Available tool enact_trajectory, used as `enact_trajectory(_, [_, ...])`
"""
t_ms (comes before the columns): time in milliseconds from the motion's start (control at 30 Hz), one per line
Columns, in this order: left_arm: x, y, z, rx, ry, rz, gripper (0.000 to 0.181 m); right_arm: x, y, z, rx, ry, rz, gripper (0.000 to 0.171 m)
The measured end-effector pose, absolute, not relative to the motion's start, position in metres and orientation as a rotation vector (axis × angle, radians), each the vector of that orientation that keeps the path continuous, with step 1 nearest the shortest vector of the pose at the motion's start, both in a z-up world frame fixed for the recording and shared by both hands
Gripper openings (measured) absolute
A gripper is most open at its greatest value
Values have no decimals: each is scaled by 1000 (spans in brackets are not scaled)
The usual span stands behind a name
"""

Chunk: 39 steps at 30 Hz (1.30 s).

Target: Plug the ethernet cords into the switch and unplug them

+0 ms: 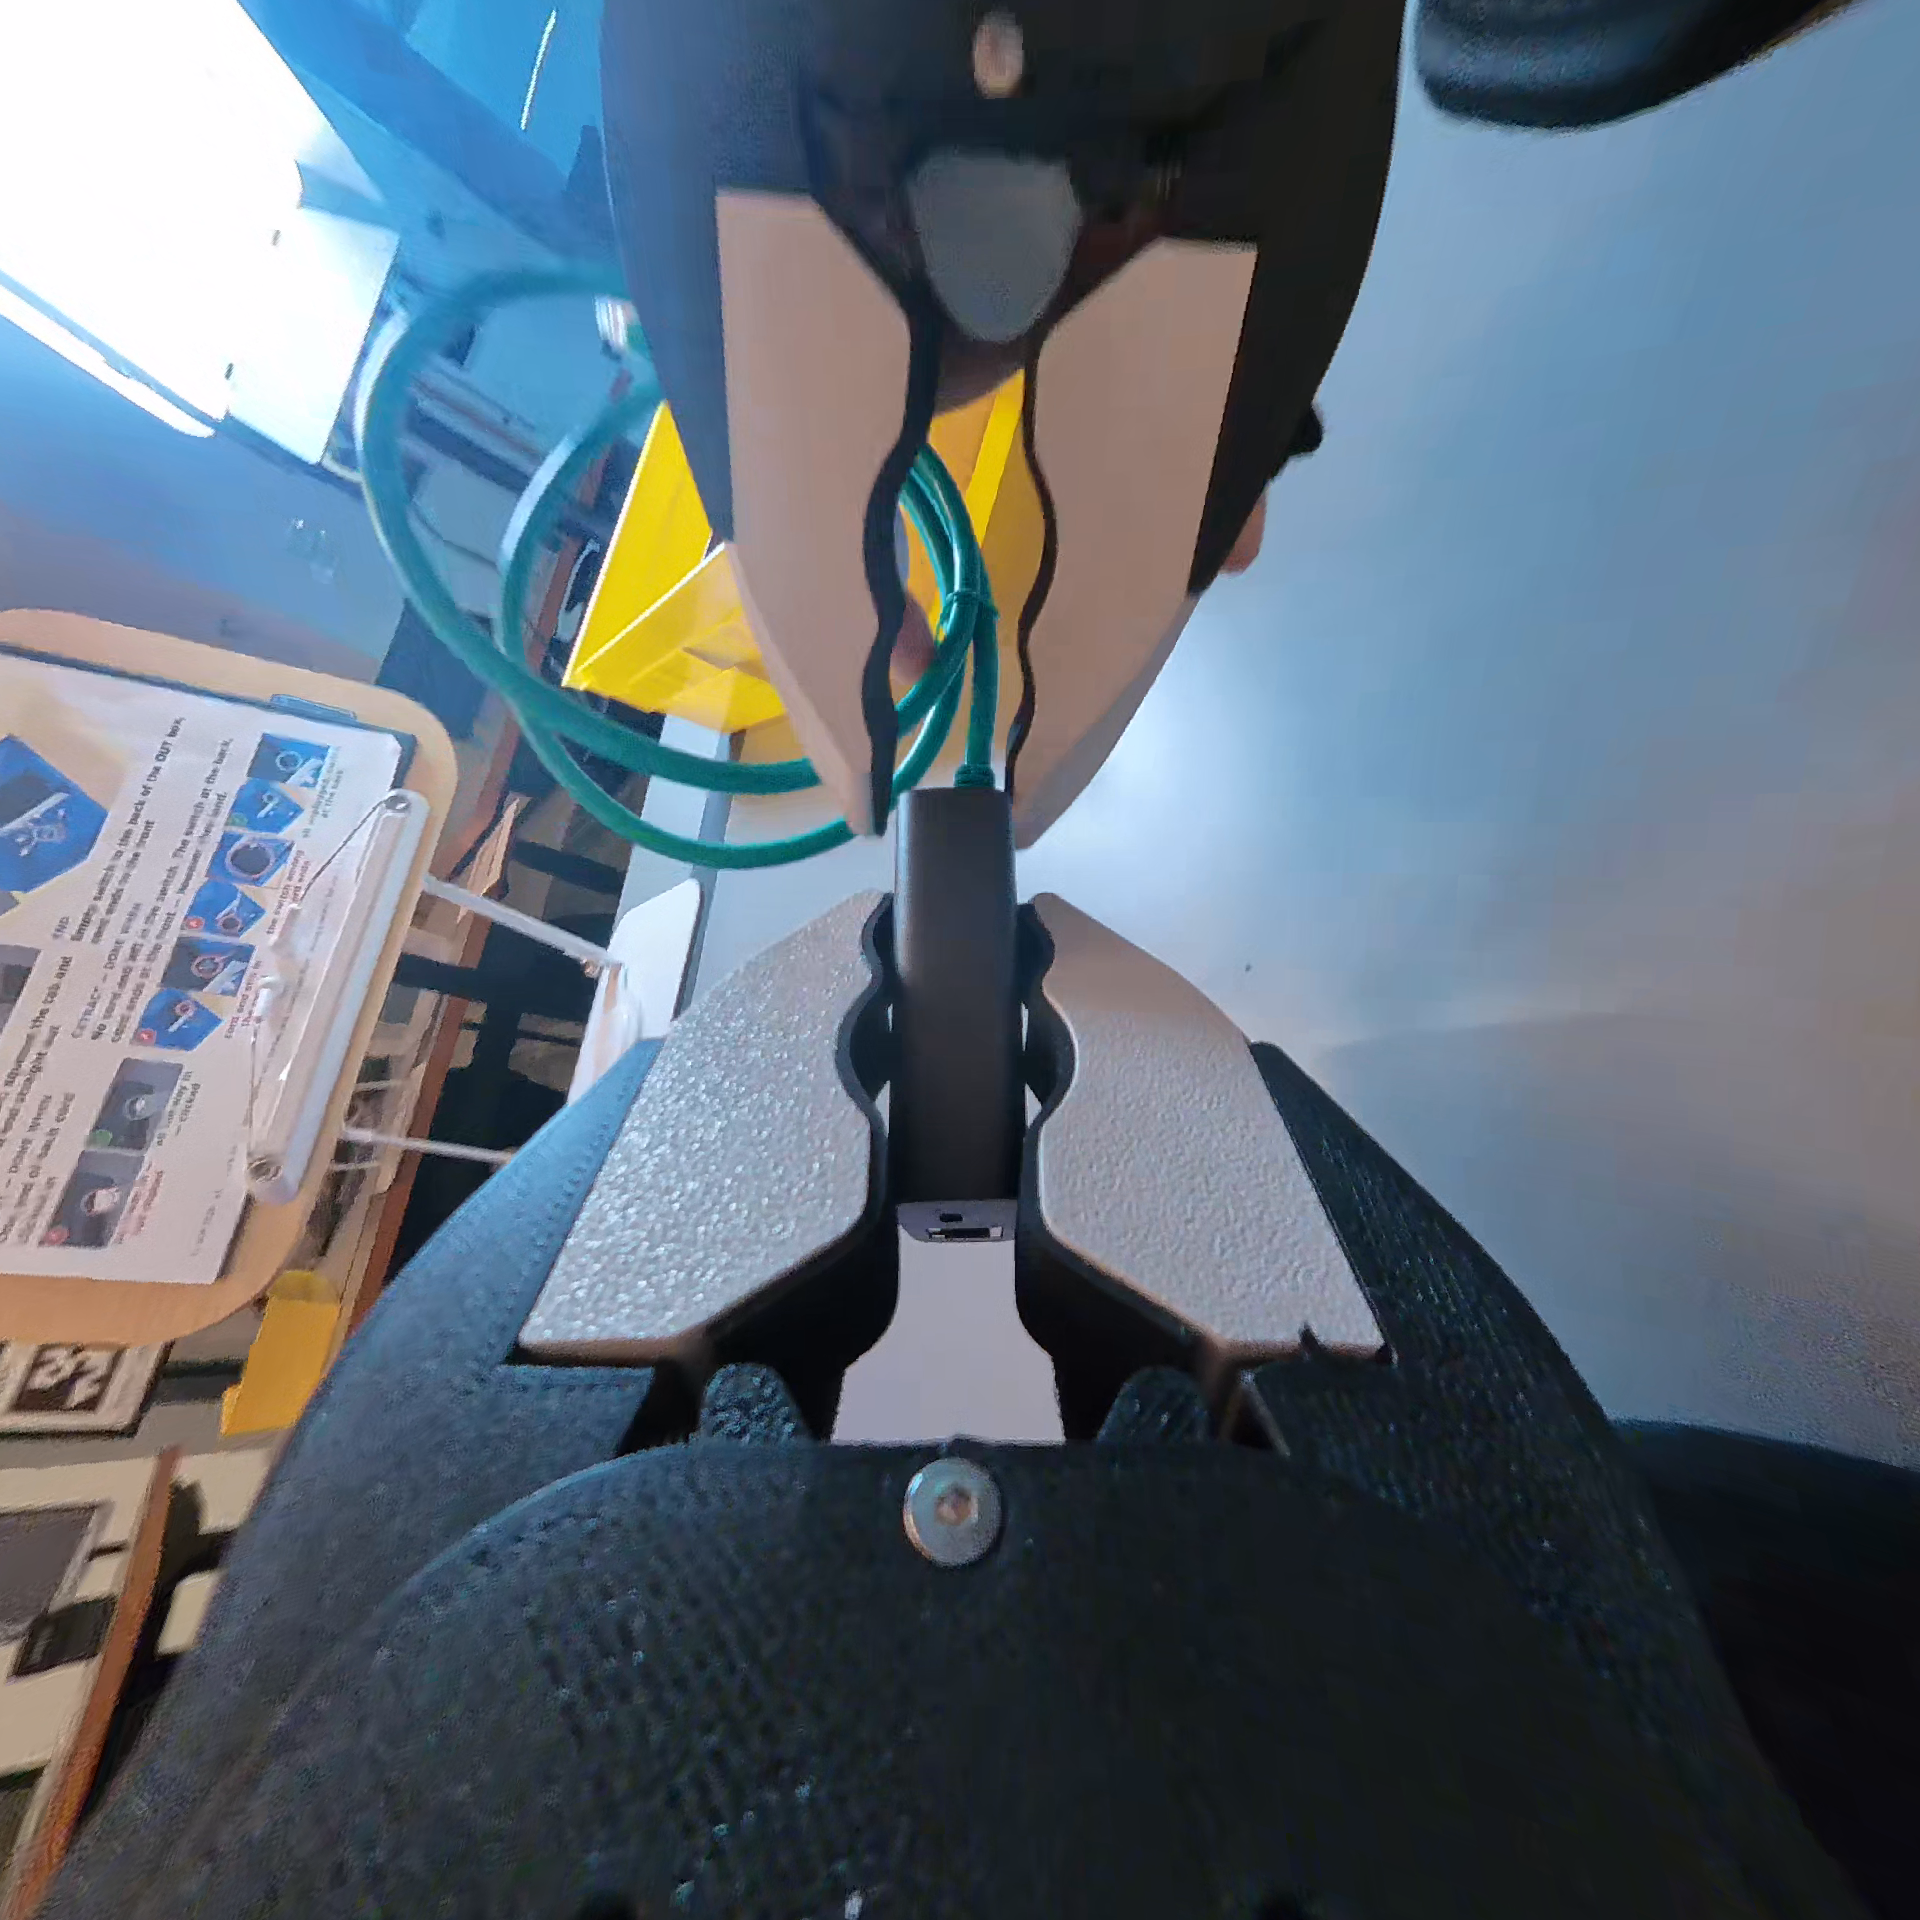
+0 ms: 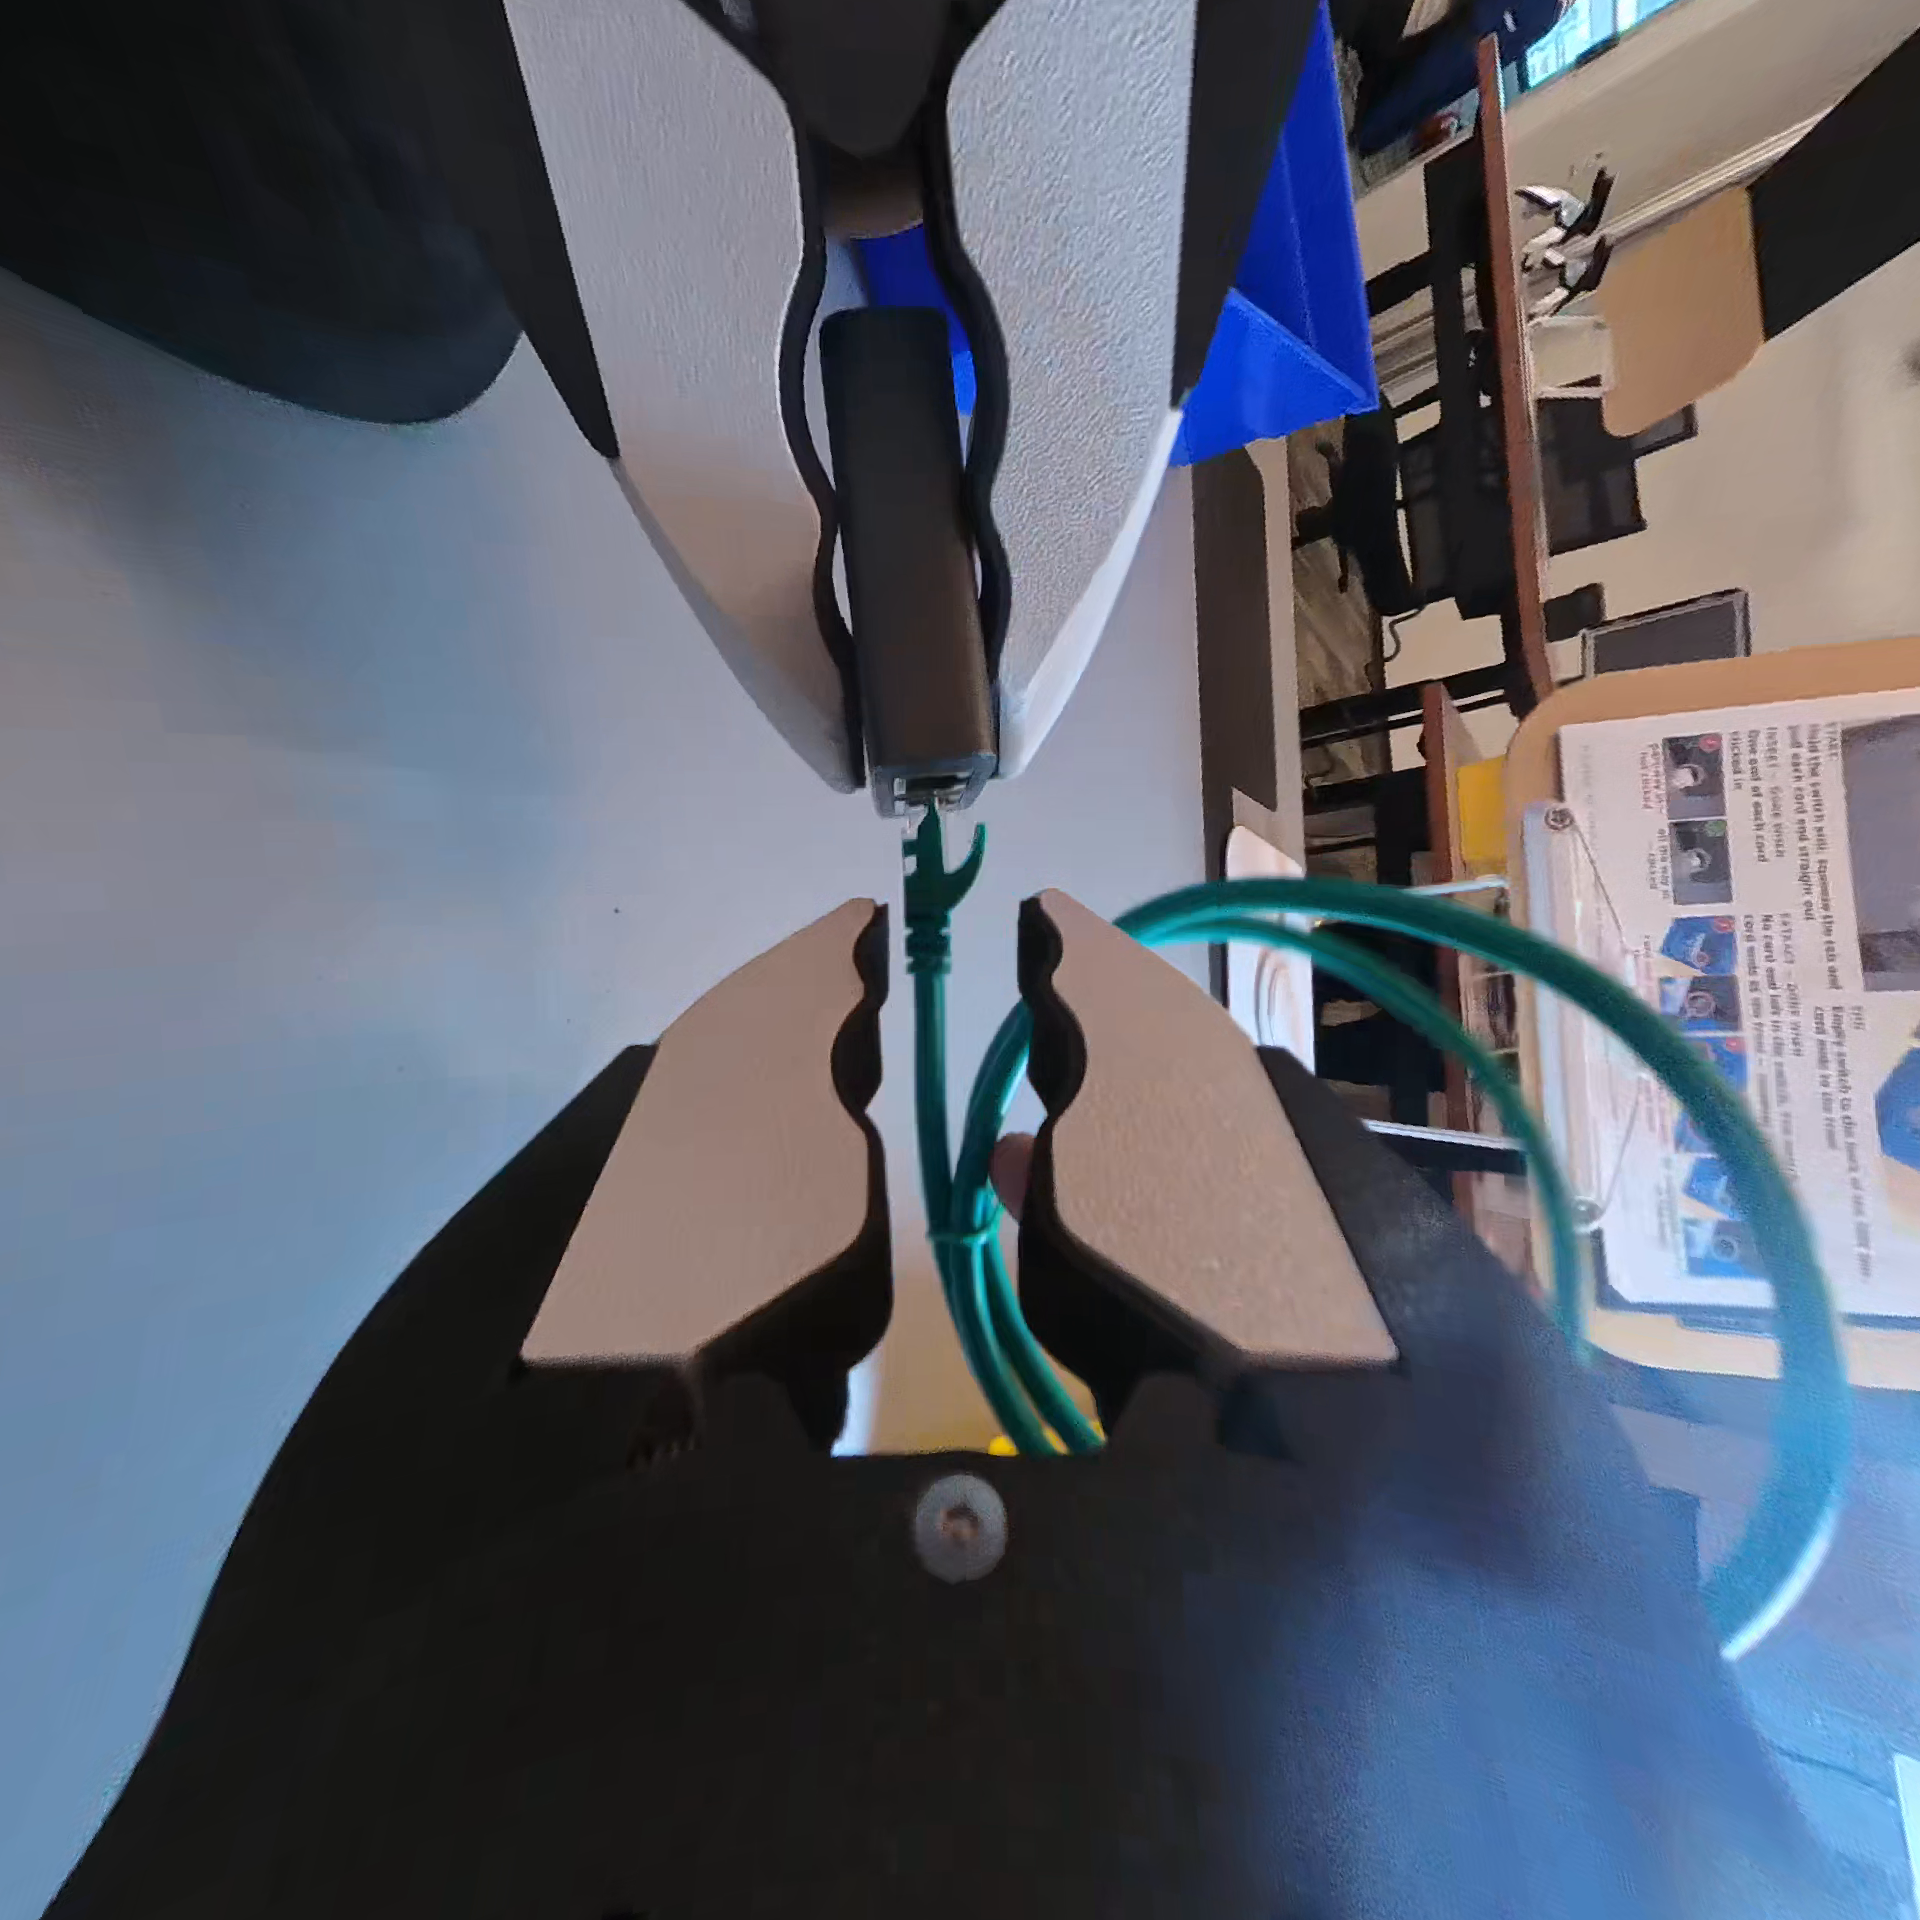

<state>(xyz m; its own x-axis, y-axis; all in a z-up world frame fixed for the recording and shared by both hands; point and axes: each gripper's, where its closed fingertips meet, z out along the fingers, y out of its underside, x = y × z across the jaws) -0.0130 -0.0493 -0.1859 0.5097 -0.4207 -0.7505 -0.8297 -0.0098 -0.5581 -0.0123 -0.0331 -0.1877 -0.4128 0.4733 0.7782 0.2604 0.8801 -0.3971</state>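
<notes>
My left gripper (image 1: 954, 914) is shut on a slim dark switch (image 1: 954, 1039), held above the white table (image 1: 1558, 727). My right gripper (image 2: 954, 904) faces it tip to tip, jaws apart. A green ethernet cord (image 2: 1455, 935) runs between the right fingers without being pinched. Its plug (image 2: 928, 894) sits at the mouth of the switch's port (image 2: 925, 790); I cannot tell how deep. The cord is tied in a loop that hangs to one side (image 1: 457, 623). The left gripper (image 2: 933, 774) and the switch (image 2: 914, 540) also show in the right wrist view, and the right gripper (image 1: 940, 810) in the left.
A yellow bin (image 1: 665, 623) stands behind the right gripper, a blue bin (image 2: 1288, 343) behind the left. A clipboard with an instruction sheet (image 1: 187, 956) stands beside the table, also in the right wrist view (image 2: 1714, 987). A dark rounded object (image 2: 260, 208) lies on the table.
</notes>
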Motion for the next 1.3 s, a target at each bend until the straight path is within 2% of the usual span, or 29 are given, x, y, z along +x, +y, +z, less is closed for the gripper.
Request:
enact_trajectory(33, [-9, -50, -186, -1626, 1091, 426, 21, -13, -34, -190, -534, -2025, 265, 24])
enact_trajectory(167, [-5, -48, -189, -1622, 1105, 431, 21, -10, -42, -191, -452, -2007, 290, 16])
enact_trajectory(400, [1, -49, -191, -1568, 1122, 388, 21, -3, -44, -194, -462, -2047, 356, 15])
enact_trajectory(467, [0, -49, -188, -1553, 1103, 389, 27, -3, -44, -192, -477, -2038, 399, 14])
enact_trajectory(633, [0, -50, -191, -1554, 1133, 411, 23, 1, -48, -188, -482, -2039, 473, 14])
enact_trajectory(1033, [16, -61, -211, -1542, 1422, 498, 23, 25, -63, -210, -123, -2281, 263, 13])
enact_trajectory(1100, [-18, -52, -203, -1582, 1353, 696, 23, 44, -65, -222, -95, -2426, 274, 12])
enact_trajectory(1133, [-33, -54, -196, -1615, 1289, 655, 22, 52, -69, -227, -70, -2424, 292, 12])
enact_trajectory(1200, [-45, -64, -184, -1639, 1203, 573, 22, 54, -58, -215, -117, -2315, 263, 13])
enact_trajectory(1300, [-52, -64, -182, -1631, 1152, 601, 21, 56, -22, -162, -355, -2173, 334, 13])
